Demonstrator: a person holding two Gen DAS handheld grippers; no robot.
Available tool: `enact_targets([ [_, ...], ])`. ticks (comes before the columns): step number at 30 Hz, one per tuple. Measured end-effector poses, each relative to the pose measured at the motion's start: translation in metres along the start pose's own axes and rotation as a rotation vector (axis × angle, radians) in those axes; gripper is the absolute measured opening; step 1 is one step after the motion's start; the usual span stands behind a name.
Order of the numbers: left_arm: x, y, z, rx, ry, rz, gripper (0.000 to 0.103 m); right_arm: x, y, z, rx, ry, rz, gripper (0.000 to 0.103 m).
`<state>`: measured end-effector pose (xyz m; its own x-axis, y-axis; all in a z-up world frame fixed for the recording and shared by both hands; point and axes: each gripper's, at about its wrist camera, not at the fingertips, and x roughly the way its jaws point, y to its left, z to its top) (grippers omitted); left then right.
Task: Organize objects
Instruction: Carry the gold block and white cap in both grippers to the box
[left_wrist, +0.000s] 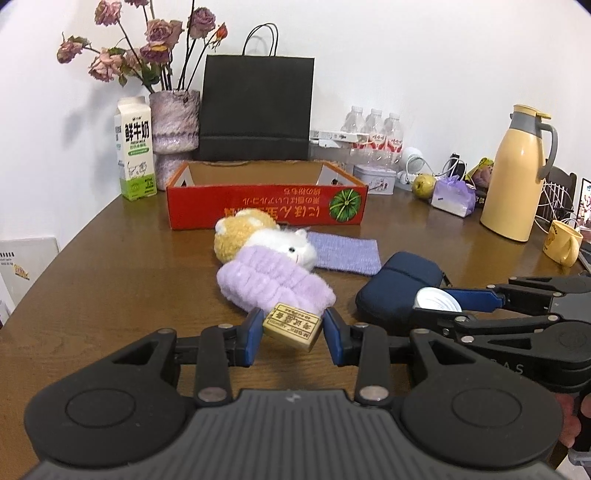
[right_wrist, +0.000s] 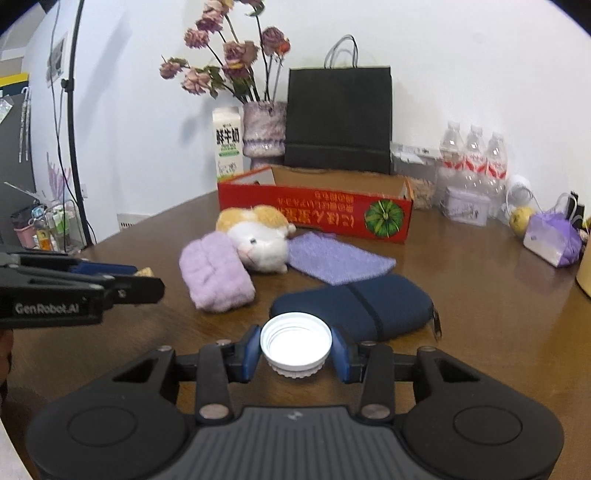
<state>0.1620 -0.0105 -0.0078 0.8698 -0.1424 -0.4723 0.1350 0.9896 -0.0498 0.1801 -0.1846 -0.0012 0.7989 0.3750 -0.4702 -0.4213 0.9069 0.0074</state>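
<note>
L tool (left_wrist: 292, 334) clamps a tan eraser (left_wrist: 291, 325); R tool (right_wrist: 295, 350) clamps a white jar lid (right_wrist: 294, 345), both above bench (left_wrist: 110, 273). Step: carry phase. Next: prob. drop both into red box (left_wrist: 266, 206), w/ clearance over plush toy (left_wrist: 266, 240).

Dried roses (left_wrist: 147, 40) in a vase (left_wrist: 173, 114), milk carton (left_wrist: 133, 147), black paper bag (left_wrist: 255, 107), yellow thermos jug (left_wrist: 519, 173).

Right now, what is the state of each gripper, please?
Left gripper: closed on the small tan eraser block.
Right gripper: closed on the white bottle cap.
</note>
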Motion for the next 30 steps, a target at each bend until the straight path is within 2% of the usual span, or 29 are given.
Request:
enact_targets([
  [9,0.006,-0.003,0.025,0.012,-0.052,-0.001,0.036,0.004,0.008,0.027,-0.025,-0.068,0.015,0.039],
  [30,0.044,0.012,0.073,0.007,-0.085,0.032,0.036,0.041,-0.006,0.076,-0.034,-0.116,0.005,0.039],
])
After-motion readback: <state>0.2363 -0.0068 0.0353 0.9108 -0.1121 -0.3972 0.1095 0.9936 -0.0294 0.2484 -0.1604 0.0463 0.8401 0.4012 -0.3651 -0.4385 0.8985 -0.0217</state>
